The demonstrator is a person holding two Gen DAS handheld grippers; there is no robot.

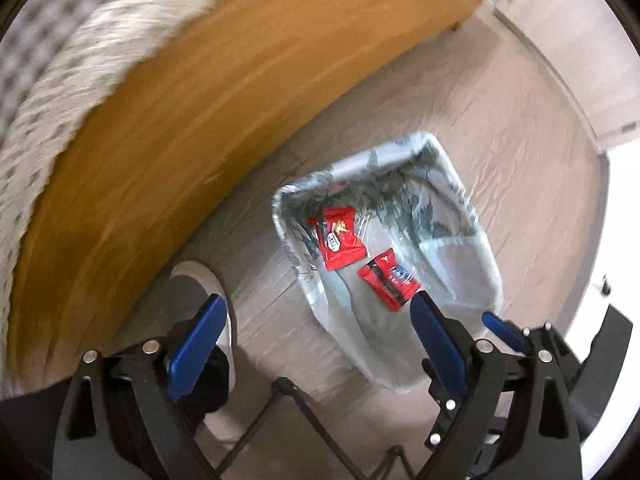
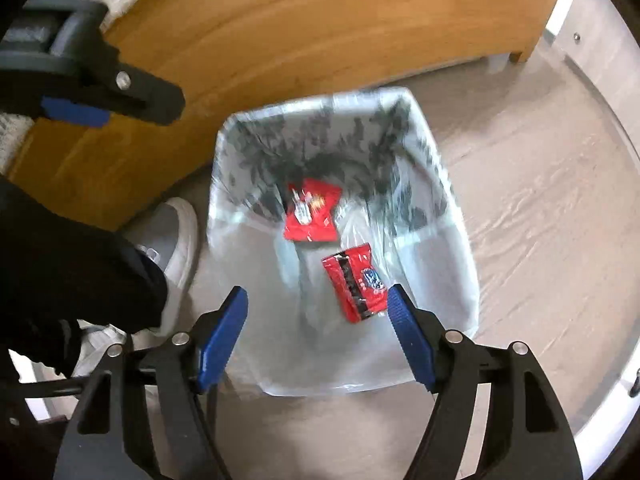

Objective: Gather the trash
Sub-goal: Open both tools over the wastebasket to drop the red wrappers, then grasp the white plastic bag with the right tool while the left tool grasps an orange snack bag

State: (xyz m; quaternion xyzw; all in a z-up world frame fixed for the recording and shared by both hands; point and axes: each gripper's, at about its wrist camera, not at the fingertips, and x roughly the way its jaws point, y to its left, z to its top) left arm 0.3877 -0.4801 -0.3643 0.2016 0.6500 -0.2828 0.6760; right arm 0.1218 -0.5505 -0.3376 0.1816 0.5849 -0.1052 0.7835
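Both grippers point down over a plastic-lined bin (image 2: pixel 460 248) on the floor beside a wooden bed frame (image 2: pixel 280 40). Left gripper (image 1: pixel 316 336): jaws spread wide, nothing between. Right gripper (image 2: pixel 318 332): jaws spread, empty. Two red wrappers inside the bin: one (image 2: pixel 312 212) deeper, one (image 2: pixel 356 284) nearer the grippers. A shoe (image 1: pixel 200 280) stands left of the bin.

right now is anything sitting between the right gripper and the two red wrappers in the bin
Nothing visible does. The right gripper hangs open above the lined bin, whose mouth is uncovered. Both red wrappers, the square one and the black-striped one, lie in plain sight inside. The left gripper is off to one side over the wooden bed frame.
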